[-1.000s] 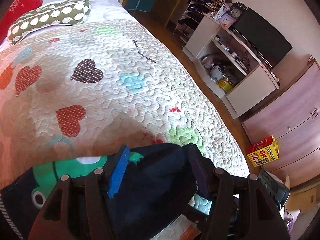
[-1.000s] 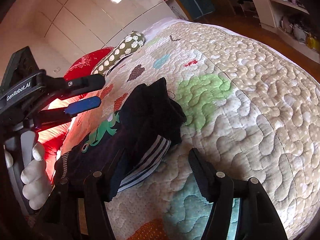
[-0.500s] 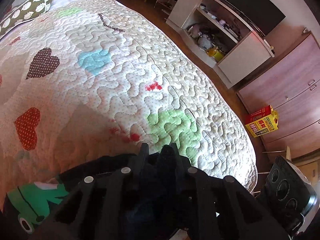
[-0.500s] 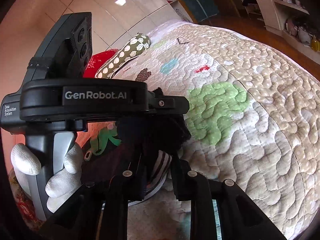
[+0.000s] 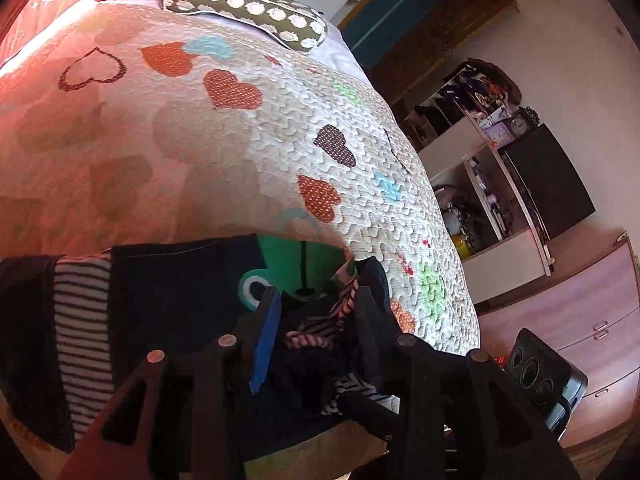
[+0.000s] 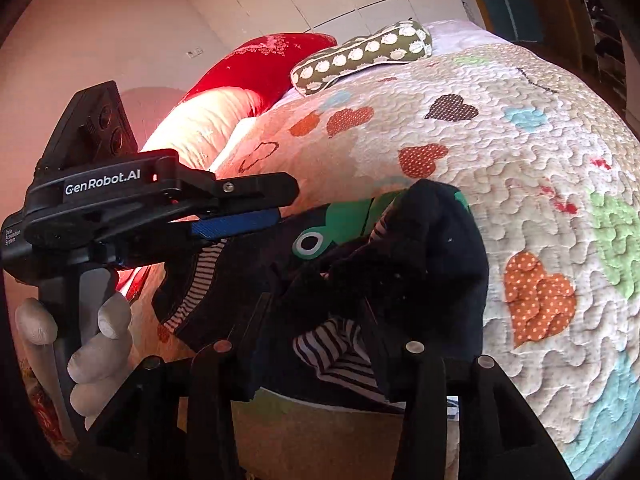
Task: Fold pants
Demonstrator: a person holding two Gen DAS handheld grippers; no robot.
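Note:
Small dark navy pants [image 5: 176,288] with a green frog print and striped cuffs lie on the quilted bed near its front edge; they also show in the right wrist view [image 6: 420,264]. The leg end is folded back over the frog print in a bunched heap. My left gripper [image 5: 316,308] is open, its jaws on either side of a bunched striped cuff [image 5: 316,332]. My right gripper [image 6: 316,320] is open around the heaped dark fabric and striped cuff [image 6: 340,352]. The left gripper [image 6: 256,208] shows from the side in the right wrist view.
The heart-patterned quilt [image 5: 200,140] stretches away behind the pants. A green spotted bolster [image 5: 244,4] and red pillow [image 6: 260,60] lie at the head. A TV shelf unit [image 5: 520,200] and drawers [image 5: 580,300] stand beyond the bed's right edge.
Both grippers were shut on the leg end half a second ago. They have carried it back over the frog print and opened. The fabric now rests in a heap.

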